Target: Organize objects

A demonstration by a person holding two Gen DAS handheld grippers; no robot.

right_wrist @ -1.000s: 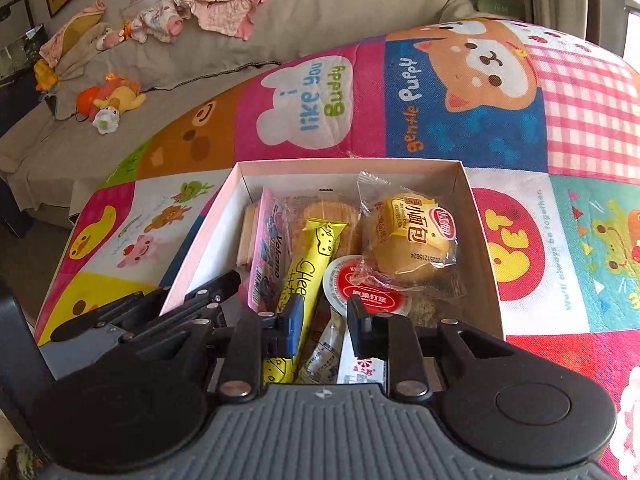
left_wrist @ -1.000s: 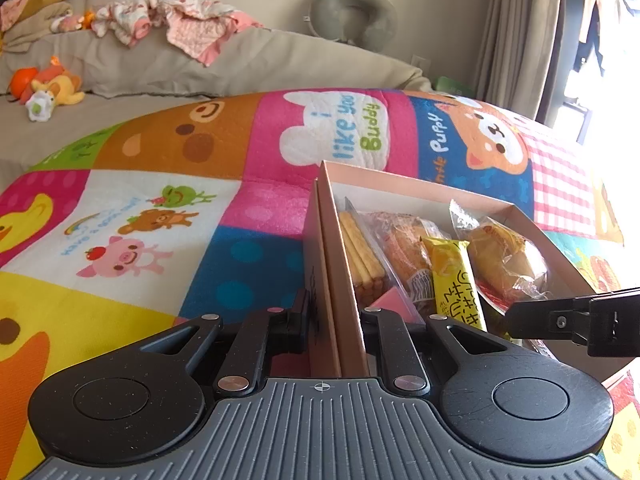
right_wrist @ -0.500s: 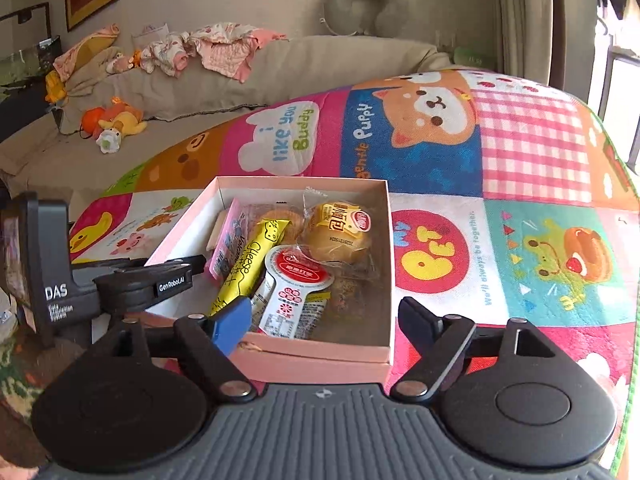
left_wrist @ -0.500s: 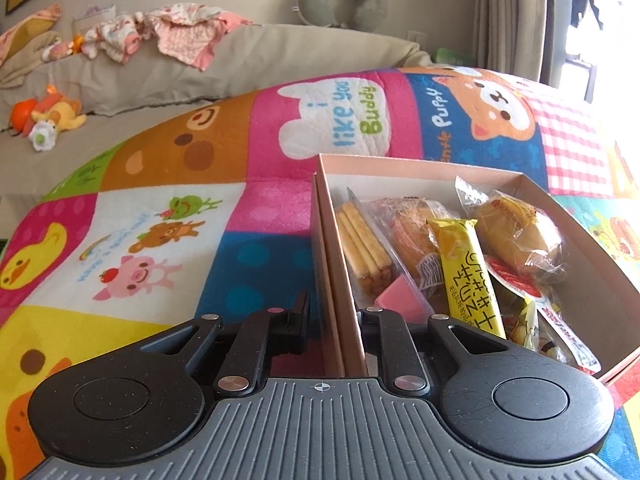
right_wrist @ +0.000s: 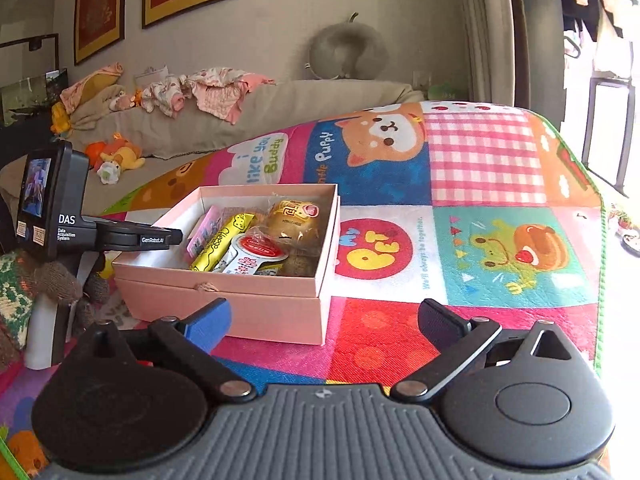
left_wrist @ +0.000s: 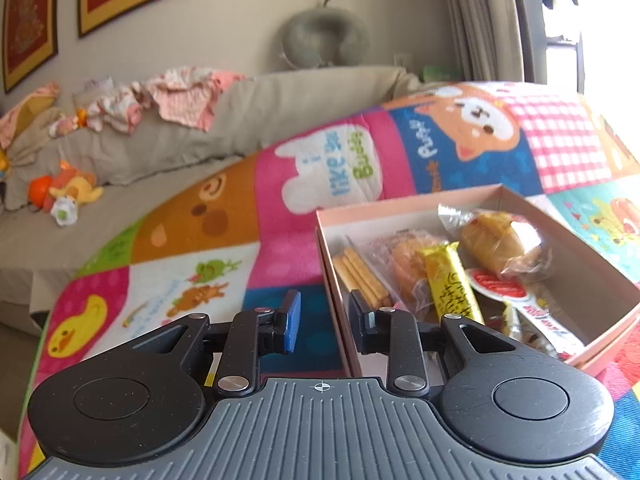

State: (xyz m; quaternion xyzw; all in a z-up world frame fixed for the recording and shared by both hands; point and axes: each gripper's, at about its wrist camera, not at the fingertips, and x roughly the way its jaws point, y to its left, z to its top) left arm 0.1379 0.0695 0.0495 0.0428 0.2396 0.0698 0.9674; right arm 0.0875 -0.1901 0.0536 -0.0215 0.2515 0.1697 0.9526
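A pink cardboard box (right_wrist: pixel 224 300) sits on the colourful play mat (right_wrist: pixel 480 240). It holds wrapped snacks: a yellow bar (right_wrist: pixel 222 240), a bun (right_wrist: pixel 296 218), a red-lidded cup (right_wrist: pixel 260 248) and biscuit sticks (left_wrist: pixel 362 276). The box also shows in the left wrist view (left_wrist: pixel 608 280). My left gripper (left_wrist: pixel 320 326) is open, its jaws astride the box's left wall without touching it. My right gripper (right_wrist: pixel 324 324) is wide open and empty, drawn back in front of the box. The left gripper's body (right_wrist: pixel 72 220) shows at the box's left side.
A beige sofa (right_wrist: pixel 280 112) with clothes and plush toys (right_wrist: pixel 116 156) stands behind the mat. A grey neck pillow (right_wrist: pixel 346 54) rests on its back. Curtains and a bright window are on the right. The mat's edge (right_wrist: pixel 600 216) runs along the right.
My left gripper has let go of the box's left wall and opened. My right gripper has opened wide and pulled back out of the box to in front of it.
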